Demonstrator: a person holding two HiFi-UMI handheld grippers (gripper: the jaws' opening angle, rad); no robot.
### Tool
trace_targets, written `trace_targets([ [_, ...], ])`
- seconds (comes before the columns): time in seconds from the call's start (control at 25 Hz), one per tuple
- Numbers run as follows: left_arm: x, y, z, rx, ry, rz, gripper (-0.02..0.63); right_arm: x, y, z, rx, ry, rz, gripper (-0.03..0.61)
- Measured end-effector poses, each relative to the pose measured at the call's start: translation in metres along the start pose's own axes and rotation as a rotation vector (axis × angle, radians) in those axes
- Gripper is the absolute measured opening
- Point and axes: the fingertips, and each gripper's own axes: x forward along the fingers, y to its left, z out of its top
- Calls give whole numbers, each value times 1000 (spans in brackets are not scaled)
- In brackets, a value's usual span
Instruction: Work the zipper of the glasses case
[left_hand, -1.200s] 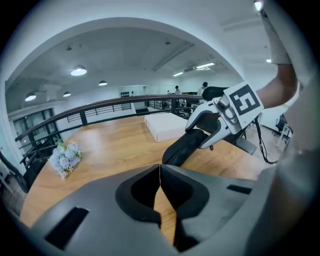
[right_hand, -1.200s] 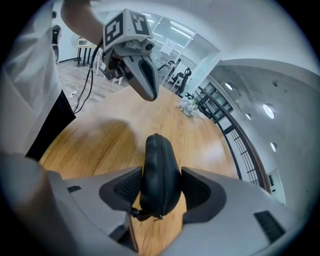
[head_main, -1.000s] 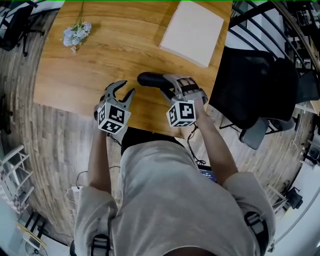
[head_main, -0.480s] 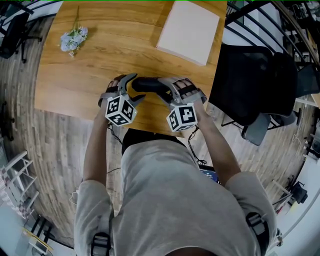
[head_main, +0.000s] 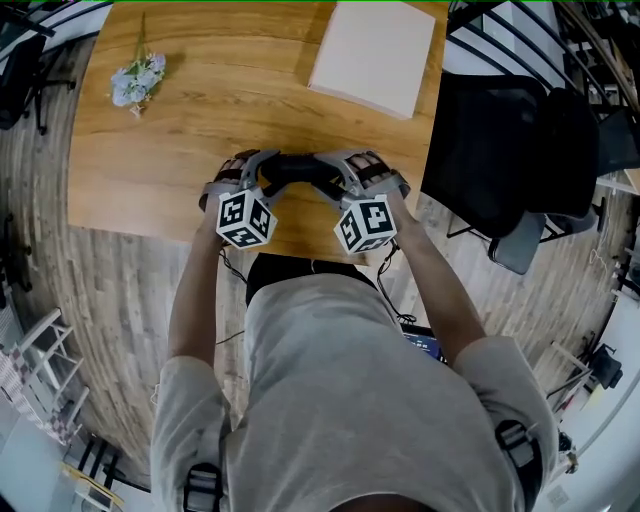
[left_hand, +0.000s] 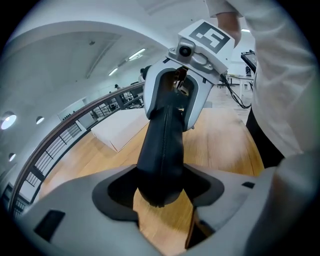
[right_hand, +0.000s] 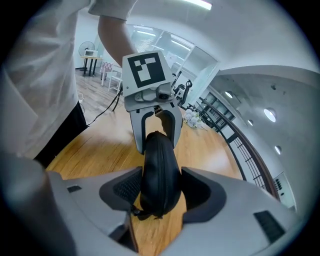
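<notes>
The worktop (head_main: 200, 130) is of warm, honey-coloured wood with a smooth surface and a fine grain. It stands on a floor (head_main: 110, 300) of grey, worn-looking planks. In the head view a small bunch of pale flowers (head_main: 135, 80) lies at the upper left of the frame. A flat white box (head_main: 372, 55) with square corners lies at the upper centre, well apart from the work. At the right stands a black chair (head_main: 500, 140), and in the upper right corner run the dark bars of a railing (head_main: 520, 25). The gripper views show a pale, curved ceiling (left_hand: 60, 60) with round lamps (right_hand: 270, 115). The glasses case (head_main: 298, 168) is black, long and rounded, with a matt, leather-like skin. It is at the centre of the frame, over the lower part of the worktop, between the two tools. A zipper (left_hand: 164, 145) runs as a thin line along its length. The right tool (right_hand: 161, 182) is closed on one end of the case, its dark ribbed pads pressing on both sides, and a small black tab (right_hand: 136, 212) hangs from that end. The left tool (left_hand: 160, 172) has the other end between its jaws, which are closing, and their grey edges meet the sides of the case. Each tool is of smooth grey plastic and carries a cube (head_main: 245, 218) with black and white squares.
</notes>
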Motion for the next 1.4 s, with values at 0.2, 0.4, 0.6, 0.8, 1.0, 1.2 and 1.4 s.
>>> trace_targets([
  [0.2, 1, -5, -7, 6, 16, -25, 284, 11, 6, -5, 48, 11, 25, 261],
  [0.4, 0, -16, -19, 0, 48, -71, 282, 24, 20, -6, 101, 16, 66, 261],
  [0.6, -3, -21, -23, 16, 48, -85, 281, 29, 27, -5, 130, 20, 50, 261],
  [0.8, -6, -17, -22, 9, 19, -56, 279, 13, 16, 0, 274, -60, -14, 261],
  [1.0, -10, -10, -25, 0, 20, -34, 279, -21, -13, -12, 708, -227, -51, 259],
  [1.2, -10, -9, -18, 13, 7, -13, 279, -41, -16, -41, 1092, -391, 22, 46],
  [1.4, -16, -5, -6, 21, -18, -2, 281, -47, -12, -59, 1342, -541, 122, 31],
])
